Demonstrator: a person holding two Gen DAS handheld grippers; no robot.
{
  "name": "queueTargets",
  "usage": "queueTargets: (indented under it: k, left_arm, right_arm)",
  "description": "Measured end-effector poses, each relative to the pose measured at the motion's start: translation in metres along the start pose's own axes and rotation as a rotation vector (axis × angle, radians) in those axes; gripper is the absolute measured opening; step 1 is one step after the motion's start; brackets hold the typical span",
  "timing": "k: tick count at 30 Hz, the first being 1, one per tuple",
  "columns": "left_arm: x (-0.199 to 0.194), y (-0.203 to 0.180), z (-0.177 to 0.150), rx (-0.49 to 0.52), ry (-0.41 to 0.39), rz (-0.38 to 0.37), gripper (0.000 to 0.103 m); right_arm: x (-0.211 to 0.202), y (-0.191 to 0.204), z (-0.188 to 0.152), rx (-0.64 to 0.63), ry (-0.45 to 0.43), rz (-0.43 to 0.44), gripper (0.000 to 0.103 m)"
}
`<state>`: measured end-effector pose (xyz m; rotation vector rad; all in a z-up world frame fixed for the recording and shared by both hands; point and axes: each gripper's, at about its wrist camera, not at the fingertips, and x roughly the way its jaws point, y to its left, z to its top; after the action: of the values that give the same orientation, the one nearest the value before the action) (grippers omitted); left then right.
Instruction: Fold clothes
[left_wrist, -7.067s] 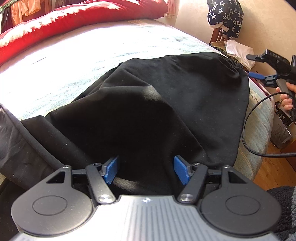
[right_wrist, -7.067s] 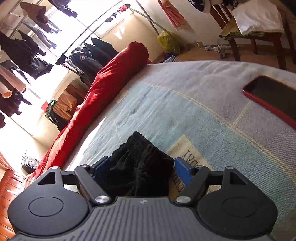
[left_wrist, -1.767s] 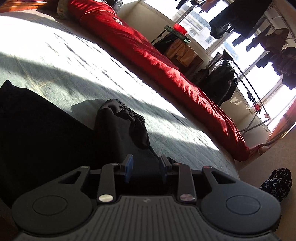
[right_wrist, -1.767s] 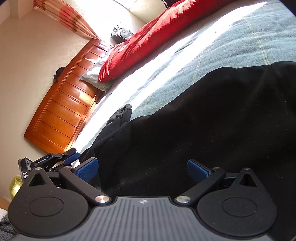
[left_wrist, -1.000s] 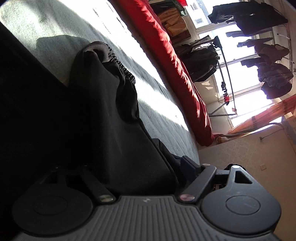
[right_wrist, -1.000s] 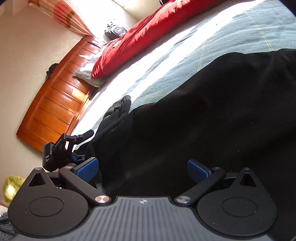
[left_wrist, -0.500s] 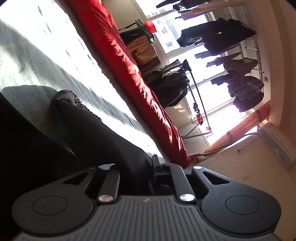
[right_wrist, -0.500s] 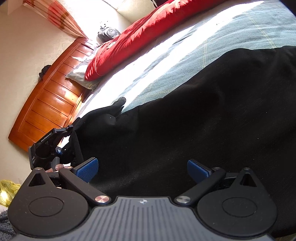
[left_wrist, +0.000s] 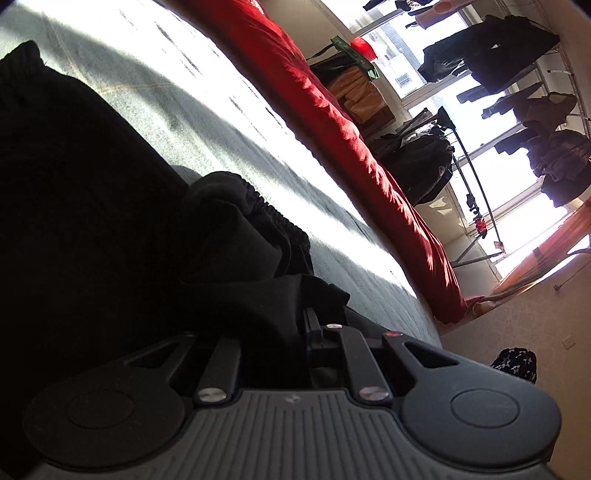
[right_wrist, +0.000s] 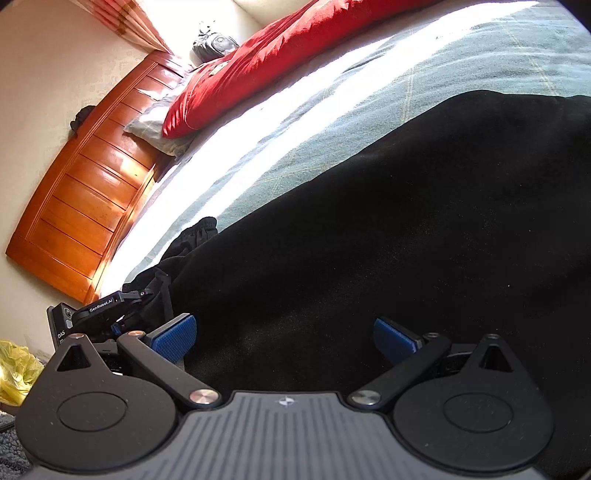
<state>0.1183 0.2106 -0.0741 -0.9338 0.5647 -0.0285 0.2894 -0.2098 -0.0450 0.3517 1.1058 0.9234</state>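
In the left wrist view, the black garment (left_wrist: 85, 192) fills the left half of the frame on the bed (left_wrist: 229, 147), its long axis running from lower centre to upper left; a gathered elastic cuff (left_wrist: 258, 210) sits at centre. The left tongs (left_wrist: 284, 325), at lower centre, have just been closing and are clamped on a fold of the garment. A red duvet (left_wrist: 332, 122) runs diagonally to the right of it. In the right wrist view, a wooden headboard (right_wrist: 92, 192) stands at left, the garment spreads from lower left to right edge, and the right tongs (right_wrist: 282, 338) stand apart above it, pads clear of the cloth.
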Motion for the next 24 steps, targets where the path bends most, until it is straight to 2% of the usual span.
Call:
queueTargets:
  k: [3,5,10,15,17,19,21,23,24]
  left_arm:
    - [-0.016,-0.012,0.008,0.052,-0.056,-0.002,0.009]
    - [-0.021,-0.021,0.015,0.096,-0.07,0.025,0.011]
    - [-0.026,-0.038,0.026,0.172,-0.062,0.21,0.015]
    - [-0.034,-0.049,0.024,0.201,-0.034,0.341,0.027]
    - [-0.044,-0.052,0.02,0.21,-0.045,0.415,0.045]
    - [-0.054,-0.056,0.018,0.208,-0.059,0.488,0.046]
    - [-0.064,-0.061,0.016,0.205,-0.076,0.54,0.046]
    - [-0.07,-0.074,0.014,0.215,-0.094,0.563,0.046]
    - [-0.07,-0.087,0.015,0.235,-0.101,0.551,0.047]
  right_arm:
    - [-0.004,-0.002,-0.001,-0.006,-0.004,0.001,0.103]
    - [-0.009,-0.003,-0.001,-0.013,-0.02,0.007,0.103]
    - [-0.038,-0.016,0.002,-0.025,-0.089,-0.024,0.103]
    - [-0.064,-0.036,-0.001,-0.051,-0.126,-0.095,0.103]
    - [-0.066,-0.046,-0.006,-0.069,-0.103,-0.121,0.103]
    - [-0.064,-0.054,-0.015,-0.115,-0.072,-0.154,0.103]
    - [-0.061,-0.054,-0.025,-0.221,-0.045,-0.185,0.103]
    - [-0.06,-0.045,-0.035,-0.361,0.009,-0.225,0.103]
    - [-0.061,-0.04,-0.04,-0.423,0.041,-0.253,0.103]
